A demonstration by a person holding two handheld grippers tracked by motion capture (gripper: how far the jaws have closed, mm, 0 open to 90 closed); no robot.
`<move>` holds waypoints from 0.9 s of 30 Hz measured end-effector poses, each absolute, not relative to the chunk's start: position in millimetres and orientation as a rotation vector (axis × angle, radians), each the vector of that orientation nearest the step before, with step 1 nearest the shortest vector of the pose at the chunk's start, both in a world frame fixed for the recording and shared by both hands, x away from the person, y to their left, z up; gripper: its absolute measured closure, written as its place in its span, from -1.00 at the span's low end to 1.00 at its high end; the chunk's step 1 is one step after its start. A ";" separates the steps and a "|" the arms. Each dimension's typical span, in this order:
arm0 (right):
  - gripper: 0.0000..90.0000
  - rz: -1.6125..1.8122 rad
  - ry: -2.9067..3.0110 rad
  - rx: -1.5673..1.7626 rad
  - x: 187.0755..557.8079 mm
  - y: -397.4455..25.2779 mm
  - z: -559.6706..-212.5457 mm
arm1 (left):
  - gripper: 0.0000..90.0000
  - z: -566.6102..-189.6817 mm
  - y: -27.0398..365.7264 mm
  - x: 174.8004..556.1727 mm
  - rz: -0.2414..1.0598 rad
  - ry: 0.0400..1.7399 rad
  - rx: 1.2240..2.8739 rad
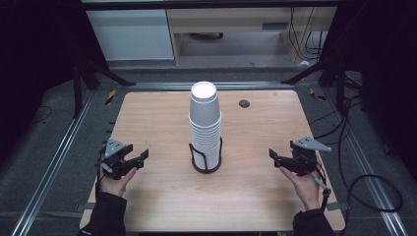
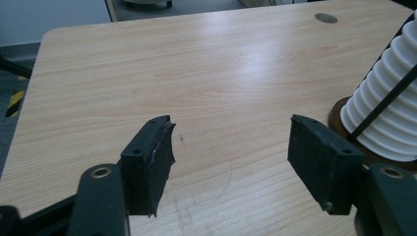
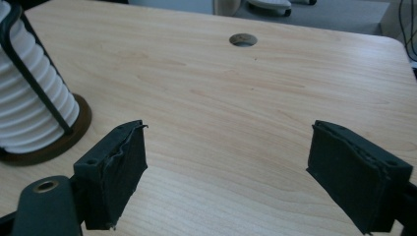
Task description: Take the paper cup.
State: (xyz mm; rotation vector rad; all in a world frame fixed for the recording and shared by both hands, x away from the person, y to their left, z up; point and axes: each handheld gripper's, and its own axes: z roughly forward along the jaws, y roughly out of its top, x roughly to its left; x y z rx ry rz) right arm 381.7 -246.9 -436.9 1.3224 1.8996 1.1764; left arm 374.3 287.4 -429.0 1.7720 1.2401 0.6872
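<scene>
White paper cups [image 1: 205,125], nested upside down in one tall stack, stand at the middle of the wooden table [image 1: 147,118] in the high view, seated in a dark wire holder [image 1: 205,158] with a round base. Judged from appearance, the cups are light, thin-walled and easily crushed; the top cup is best taken lightly across its sides near the upper end, lifting straight up. The left gripper [image 1: 129,161] and right gripper [image 1: 285,160] rest low at either side, well apart from the stack, each held in a hand with the forearm entering from below, jaws pointing inward.

Left gripper view: the left gripper [image 2: 231,147] has its jaws spread wide, nothing between them, bare table ahead. The ribbed stack [image 2: 388,98] stands at right, one holder rod crossing it.

Right gripper view: the right gripper [image 3: 228,162] is likewise released and empty. The stack [image 3: 29,93] and holder base [image 3: 74,132] sit at left; a round hole [image 3: 243,40] marks the far table.
</scene>
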 end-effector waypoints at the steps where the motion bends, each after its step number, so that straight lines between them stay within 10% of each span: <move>1: -0.68 1.155 1.923 1.310 383.2 -244.1 -438.8 | -0.27 -429.1 287.3 374.1 0.699 1.237 1.778; 27: -0.72 1.428 1.939 0.985 377.6 -187.2 -342.3 | -0.63 -432.1 277.6 373.3 0.640 1.179 1.840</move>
